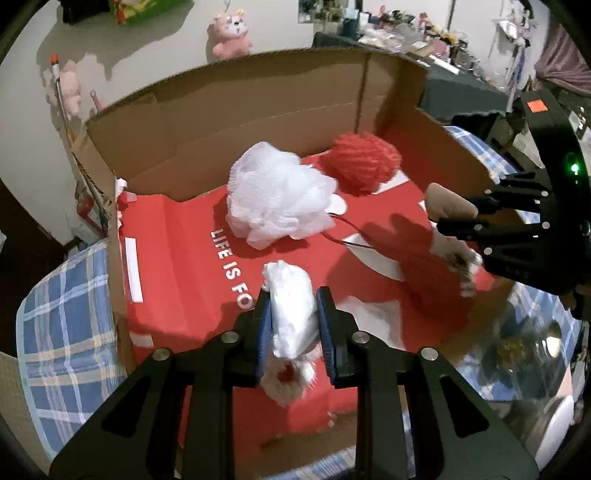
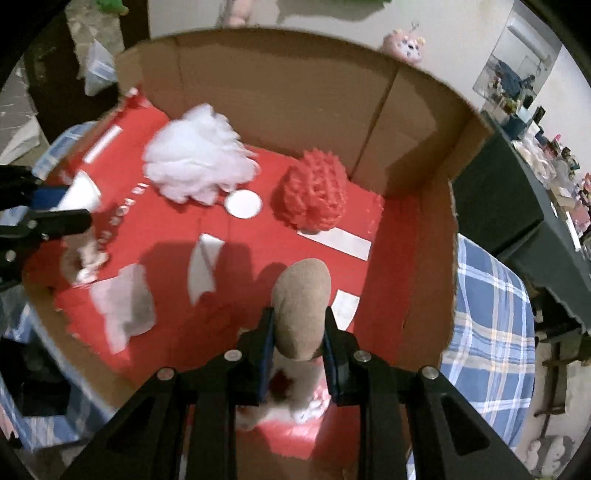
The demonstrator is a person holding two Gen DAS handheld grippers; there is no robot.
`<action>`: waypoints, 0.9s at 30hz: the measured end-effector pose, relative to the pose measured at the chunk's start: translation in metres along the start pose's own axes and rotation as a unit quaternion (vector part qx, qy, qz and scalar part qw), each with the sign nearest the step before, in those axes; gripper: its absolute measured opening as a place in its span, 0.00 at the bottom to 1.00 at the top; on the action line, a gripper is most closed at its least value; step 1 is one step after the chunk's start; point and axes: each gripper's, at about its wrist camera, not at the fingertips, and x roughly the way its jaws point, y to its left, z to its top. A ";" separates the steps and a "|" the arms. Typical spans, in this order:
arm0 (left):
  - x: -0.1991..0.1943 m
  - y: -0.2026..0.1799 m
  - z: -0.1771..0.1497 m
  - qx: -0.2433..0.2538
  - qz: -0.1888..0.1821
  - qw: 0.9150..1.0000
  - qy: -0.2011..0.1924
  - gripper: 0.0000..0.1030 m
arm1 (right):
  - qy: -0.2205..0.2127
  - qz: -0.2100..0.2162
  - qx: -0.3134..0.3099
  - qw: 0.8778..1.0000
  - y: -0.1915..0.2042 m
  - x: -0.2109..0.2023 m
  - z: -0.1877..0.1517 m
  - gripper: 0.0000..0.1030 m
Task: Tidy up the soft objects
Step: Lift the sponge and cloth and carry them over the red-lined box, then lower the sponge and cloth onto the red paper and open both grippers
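- The left gripper (image 1: 293, 325) is hovering over the near part of the cardboard box (image 1: 236, 110), its blue-padded fingers (image 1: 264, 332) squeezing a white soft piece (image 1: 291, 314) between them; the fluffy lower end of that piece is hanging below the pads.
- The right gripper (image 2: 299, 343) is clamping a tan plush part (image 2: 303, 306) that is sticking up past its fingertips, with pale fuzzy material bunching under the pads.
- In the left wrist view the right gripper (image 1: 458, 218) is reaching in from the right edge, the tan plush part (image 1: 448, 201) poking out toward the middle of the box.
- In the right wrist view the left gripper (image 2: 55, 214) is entering from the left edge with the white soft piece (image 2: 79, 192) pinched in it.
- Whether the two held parts belong to one toy, I cannot tell.
- A white mesh pouf (image 1: 277, 195) is lying on the box's red printed floor (image 1: 177, 258) near the back wall, with a red mesh pouf (image 1: 362, 162) just beside it toward the back right corner.
- A thin dark cord (image 1: 347, 229) is trailing from the white pouf across the red floor.
- The box is sitting on a blue plaid cloth (image 1: 70, 302).
- A pink plush toy (image 1: 231, 35) is sitting beyond the box against the pale wall.
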 end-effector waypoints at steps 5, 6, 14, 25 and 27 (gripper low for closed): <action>0.025 0.014 0.011 -0.009 0.011 0.999 0.034 0.22 | 0.034 -0.013 0.002 0.999 -0.004 0.020 0.008 0.25; 0.030 0.015 0.012 -0.008 0.014 0.999 0.040 0.22 | 0.038 -0.018 0.001 0.999 -0.005 0.023 0.009 0.25; 0.061 0.024 0.016 -0.022 0.036 0.997 0.070 0.22 | 0.059 -0.023 0.007 0.998 -0.011 0.032 0.014 0.31; 0.069 0.030 0.014 -0.025 0.040 0.996 0.073 0.24 | 0.060 -0.026 0.001 0.998 -0.015 0.030 0.014 0.42; 0.071 0.030 0.014 -0.021 0.043 0.996 0.074 0.30 | 0.060 -0.022 0.001 0.998 -0.015 0.032 0.017 0.45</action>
